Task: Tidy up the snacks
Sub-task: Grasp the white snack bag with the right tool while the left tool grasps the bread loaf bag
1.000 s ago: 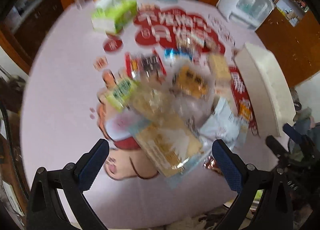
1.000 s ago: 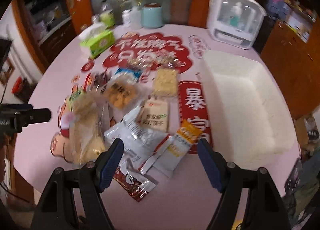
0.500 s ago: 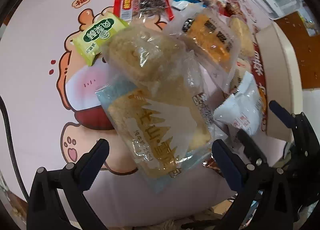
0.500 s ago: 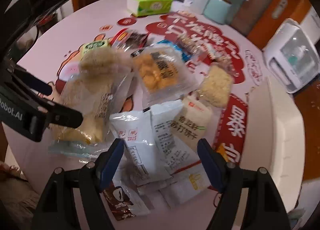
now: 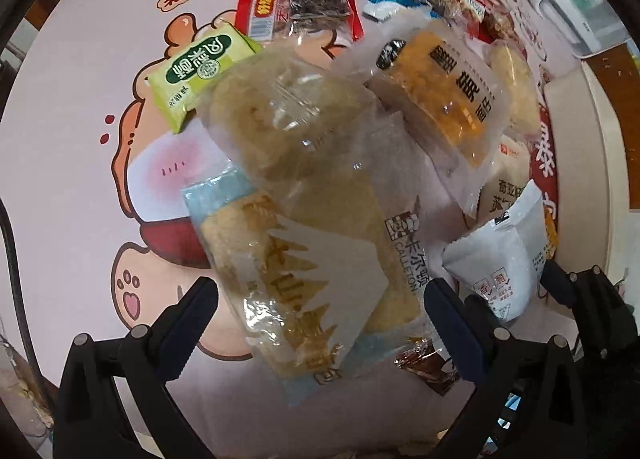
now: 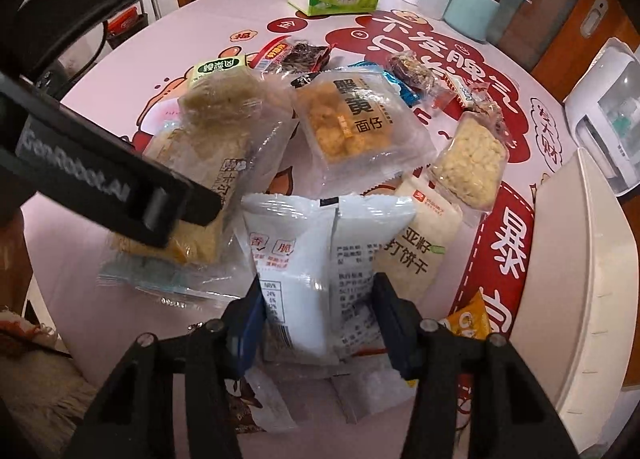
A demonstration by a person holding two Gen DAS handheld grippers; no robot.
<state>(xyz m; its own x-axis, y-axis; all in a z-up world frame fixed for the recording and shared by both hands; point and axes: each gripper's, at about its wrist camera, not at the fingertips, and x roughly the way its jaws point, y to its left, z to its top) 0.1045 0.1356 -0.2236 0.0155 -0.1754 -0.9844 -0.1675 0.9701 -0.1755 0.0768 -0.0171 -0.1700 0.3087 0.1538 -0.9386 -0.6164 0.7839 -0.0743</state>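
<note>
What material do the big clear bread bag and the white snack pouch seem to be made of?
Big clear bread bag: thin glossy plastic film, seemingly; it shows the bread through it, with creases and glare. White snack pouch: opaque plastic film, probably; it is smooth with a soft sheen.

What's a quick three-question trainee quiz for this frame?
1. Which item lies between the right gripper's jaws? A) tissue box B) white packet C) red packet
2. True or false: the left gripper's jaws are shut.
3. What colour is the packet tucked at the far end of the bread bag?

Key:
1. B; the jaws are closing on it.
2. False; they stand open on either side of the bread bag.
3. Green.
</note>
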